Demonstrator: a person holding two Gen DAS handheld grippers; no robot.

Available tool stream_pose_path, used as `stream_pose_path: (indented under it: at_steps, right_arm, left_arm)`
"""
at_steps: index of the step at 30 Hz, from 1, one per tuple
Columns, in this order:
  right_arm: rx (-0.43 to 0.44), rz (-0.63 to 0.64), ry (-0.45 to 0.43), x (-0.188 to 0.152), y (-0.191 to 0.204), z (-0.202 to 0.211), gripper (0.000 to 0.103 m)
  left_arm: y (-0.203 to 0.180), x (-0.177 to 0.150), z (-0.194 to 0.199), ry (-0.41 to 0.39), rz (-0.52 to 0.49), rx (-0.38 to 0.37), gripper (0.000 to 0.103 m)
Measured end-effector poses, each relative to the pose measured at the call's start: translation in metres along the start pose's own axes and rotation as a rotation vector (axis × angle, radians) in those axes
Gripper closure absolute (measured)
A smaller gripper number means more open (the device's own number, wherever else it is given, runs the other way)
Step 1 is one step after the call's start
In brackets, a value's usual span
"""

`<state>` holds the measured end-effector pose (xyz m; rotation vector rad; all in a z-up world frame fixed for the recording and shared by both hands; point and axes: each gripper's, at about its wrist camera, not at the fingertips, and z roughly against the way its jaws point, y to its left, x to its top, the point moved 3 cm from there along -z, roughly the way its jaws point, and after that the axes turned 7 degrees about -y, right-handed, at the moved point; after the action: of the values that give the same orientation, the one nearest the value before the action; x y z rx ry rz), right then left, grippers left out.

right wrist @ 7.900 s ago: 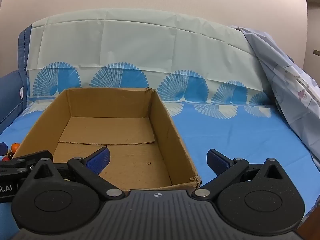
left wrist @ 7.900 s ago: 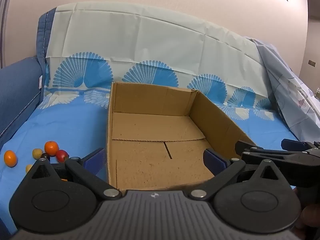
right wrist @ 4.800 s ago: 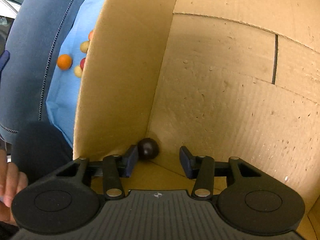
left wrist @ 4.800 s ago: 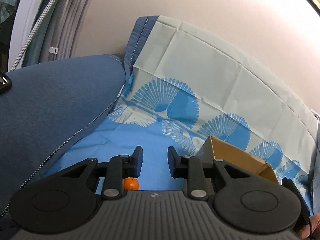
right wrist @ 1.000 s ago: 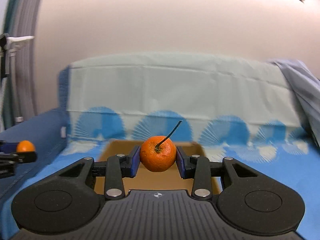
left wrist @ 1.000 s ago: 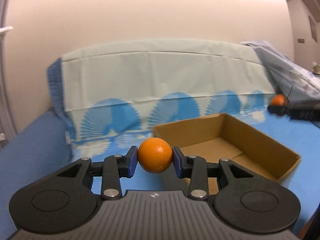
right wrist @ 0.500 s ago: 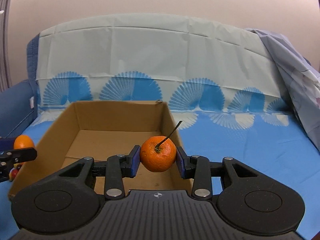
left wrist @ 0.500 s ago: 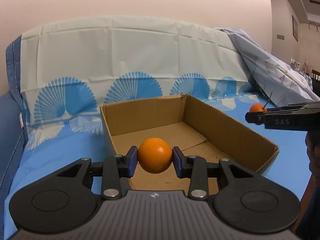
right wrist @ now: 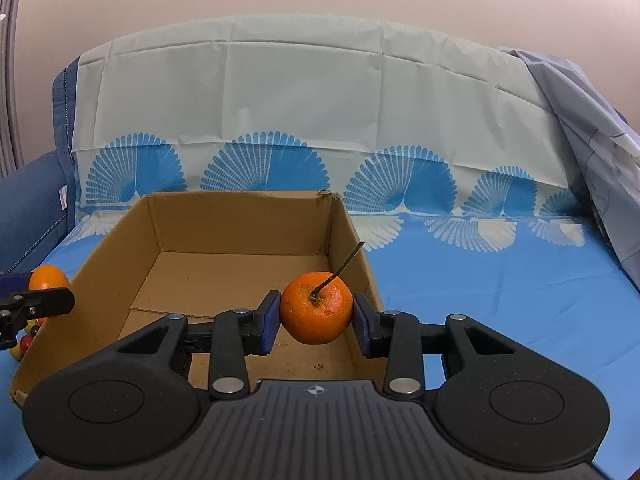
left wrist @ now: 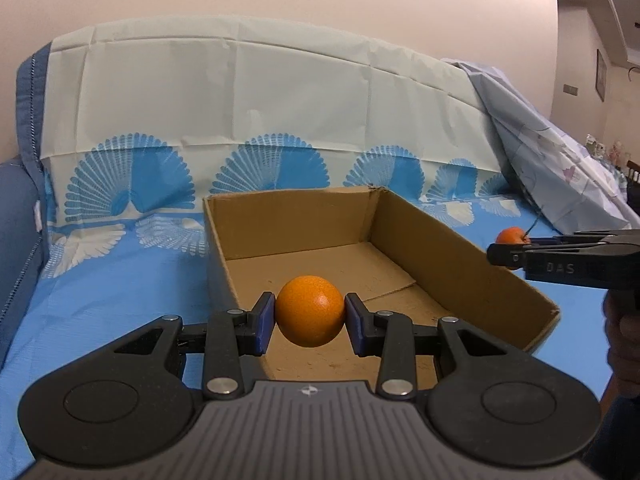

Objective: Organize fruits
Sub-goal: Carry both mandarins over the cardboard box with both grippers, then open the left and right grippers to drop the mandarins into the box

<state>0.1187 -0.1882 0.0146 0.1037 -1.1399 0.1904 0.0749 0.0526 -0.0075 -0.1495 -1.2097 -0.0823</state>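
Note:
My left gripper (left wrist: pixel 310 318) is shut on a smooth orange (left wrist: pixel 310 311), held over the near left part of an open cardboard box (left wrist: pixel 460 256). My right gripper (right wrist: pixel 316 315) is shut on a stemmed mandarin (right wrist: pixel 317 307), held over the near right part of the same box (right wrist: pixel 120 236). The right gripper also shows in the left wrist view (left wrist: pixel 516 250) at the right, with the mandarin (left wrist: pixel 509 236) in it. The left gripper's orange (right wrist: pixel 48 278) shows at the left edge of the right wrist view. I see no fruit on the visible part of the box floor.
The box sits on a blue patterned cloth (right wrist: pixel 500 292) over a sofa seat. Several small fruits (right wrist: pixel 22 346) lie on the cloth left of the box. A blue armrest (left wrist: pixel 16 216) is at the left, a draped pale sheet (left wrist: pixel 560 168) at the right.
Both grippers have dropped a little and moved closer to the box, each still holding its fruit. The box now looks larger and nearer in both views.

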Motion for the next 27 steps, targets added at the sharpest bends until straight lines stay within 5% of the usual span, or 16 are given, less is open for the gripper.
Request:
stream_pose_path:
  at_steps: [3, 21, 24, 26, 27]
  right_arm:
    - [-0.032, -0.008, 0.015, -0.001, -0.002, -0.003, 0.045]
    - [-0.174, -0.042, 0.153, -0.016, -0.025, -0.019, 0.04]
    - [-0.184, -0.05, 0.185, -0.021, -0.029, -0.023, 0.046]
    - [-0.179, -0.07, 0.221, -0.025, -0.032, -0.026, 0.075]
    - [-0.178, -0.086, 0.241, -0.028, -0.034, -0.028, 0.082]
  left_arm:
    - [-0.001, -0.001, 0.0, -0.005, -0.005, 0.008, 0.025]
    - [0.002, -0.013, -0.015, 0.1, -0.046, 0.096, 0.027]
    - [0.0, -0.018, -0.019, 0.127, -0.057, 0.099, 0.029]
    - [-0.001, -0.02, -0.02, 0.136, -0.067, 0.096, 0.033]
    - [-0.002, -0.021, -0.021, 0.139, -0.073, 0.094, 0.038]
